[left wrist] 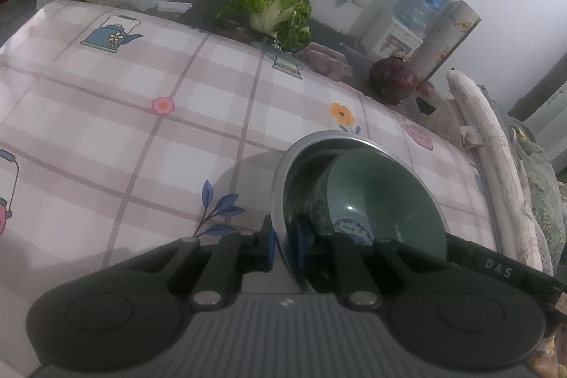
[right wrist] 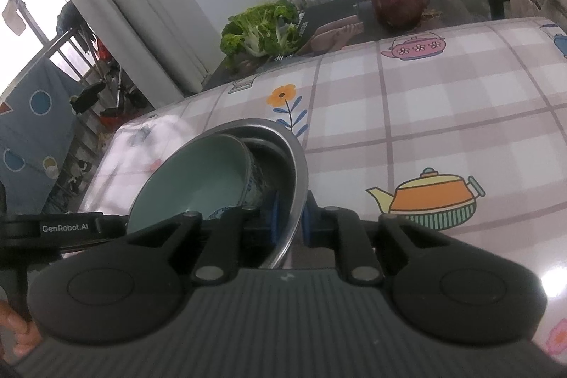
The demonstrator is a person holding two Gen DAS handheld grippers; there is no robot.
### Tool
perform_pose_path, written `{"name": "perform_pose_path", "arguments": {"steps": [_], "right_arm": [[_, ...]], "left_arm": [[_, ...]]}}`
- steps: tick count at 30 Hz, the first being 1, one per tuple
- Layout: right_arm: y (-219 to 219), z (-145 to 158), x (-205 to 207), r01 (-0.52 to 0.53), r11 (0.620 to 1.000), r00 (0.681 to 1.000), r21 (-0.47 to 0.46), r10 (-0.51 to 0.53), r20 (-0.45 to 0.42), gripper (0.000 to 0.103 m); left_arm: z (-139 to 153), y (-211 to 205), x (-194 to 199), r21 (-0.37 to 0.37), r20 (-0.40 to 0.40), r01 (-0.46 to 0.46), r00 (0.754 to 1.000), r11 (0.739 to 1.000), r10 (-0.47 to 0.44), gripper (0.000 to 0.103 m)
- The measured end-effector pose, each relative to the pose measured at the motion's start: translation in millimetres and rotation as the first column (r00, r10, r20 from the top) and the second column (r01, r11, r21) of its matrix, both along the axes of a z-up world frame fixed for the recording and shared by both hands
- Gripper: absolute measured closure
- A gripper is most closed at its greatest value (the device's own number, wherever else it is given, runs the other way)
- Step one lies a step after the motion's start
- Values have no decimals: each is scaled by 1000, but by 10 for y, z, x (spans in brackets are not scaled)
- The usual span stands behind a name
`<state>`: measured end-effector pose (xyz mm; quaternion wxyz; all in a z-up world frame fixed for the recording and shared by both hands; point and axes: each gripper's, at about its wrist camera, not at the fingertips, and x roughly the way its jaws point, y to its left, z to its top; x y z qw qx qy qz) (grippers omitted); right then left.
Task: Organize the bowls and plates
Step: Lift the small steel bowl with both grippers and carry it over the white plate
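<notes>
A steel bowl (left wrist: 312,142) stands over the checked tablecloth (left wrist: 141,130) with a green-glazed ceramic bowl (left wrist: 386,201) lying tilted inside it. My left gripper (left wrist: 283,243) is shut on the steel bowl's near rim, one blue pad outside the wall and one inside. In the right wrist view the same steel bowl (right wrist: 294,147) and green bowl (right wrist: 198,179) appear. There my right gripper (right wrist: 290,222) is shut on the opposite rim in the same way. Each gripper's black body shows at the edge of the other's view.
Beyond the table's far edge a dark surface holds a lettuce head (left wrist: 276,6) and a red cabbage (left wrist: 393,77). A water dispenser (left wrist: 400,34) stands by the wall. A padded chair back (left wrist: 489,165) runs along the right. A hand (right wrist: 17,328) grips the lower left.
</notes>
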<state>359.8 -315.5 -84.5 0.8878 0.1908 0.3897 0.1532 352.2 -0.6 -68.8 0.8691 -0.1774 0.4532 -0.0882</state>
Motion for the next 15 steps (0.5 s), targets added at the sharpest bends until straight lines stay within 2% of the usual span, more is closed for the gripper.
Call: {"name": "perform_pose_path", "arguments": {"steps": [7,15], "right_arm": [[-15,88,-39,3,1000,1000,-8,-2,18,91],[-56,323,-113,10,1000,998,-11,-10,56,91]], "left_arm": [[89,-22,-28,-3,16,1,1000,1000,-1,92],[315,-54,-114,-12,56,4,998,1000,-3,92]]}}
